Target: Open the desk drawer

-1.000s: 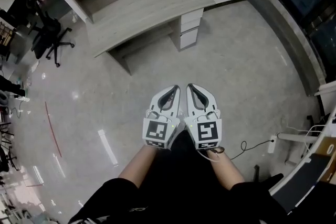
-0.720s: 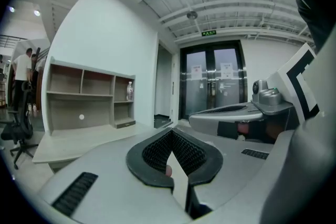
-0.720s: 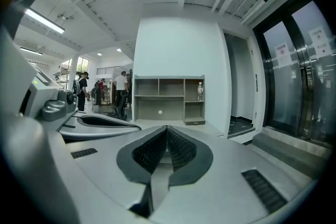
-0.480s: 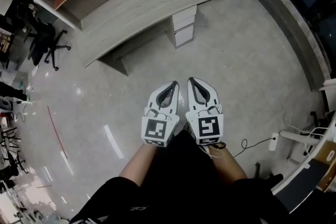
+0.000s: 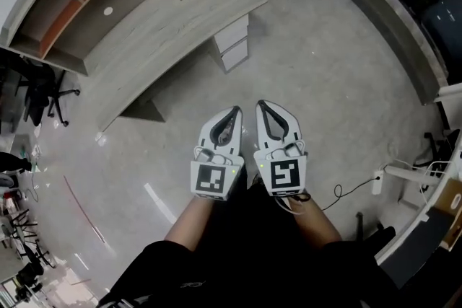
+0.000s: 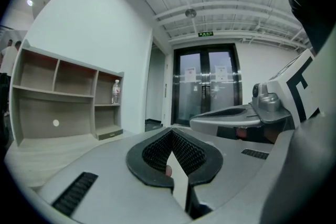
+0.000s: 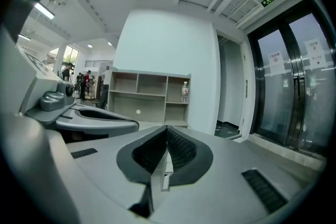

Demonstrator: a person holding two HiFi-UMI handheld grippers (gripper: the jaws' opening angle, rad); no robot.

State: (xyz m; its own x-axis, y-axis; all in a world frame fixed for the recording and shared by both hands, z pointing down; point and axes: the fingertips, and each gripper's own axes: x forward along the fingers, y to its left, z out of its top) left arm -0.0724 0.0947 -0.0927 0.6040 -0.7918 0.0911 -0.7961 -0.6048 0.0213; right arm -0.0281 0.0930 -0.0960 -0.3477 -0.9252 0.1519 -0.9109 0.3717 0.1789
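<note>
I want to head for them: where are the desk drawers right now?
In the head view, the drawers stand just above centre, tucked under the right end of the desk, well ahead of the person.

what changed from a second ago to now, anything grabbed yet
The person has walked toward the desk: in the head view it now looks larger and has slid left, with its drawer stack nearer the claws. Nothing was taken hold of or let go. The left claw and right claw stay shut, empty and side by side, and the drawers are still closed.
</note>
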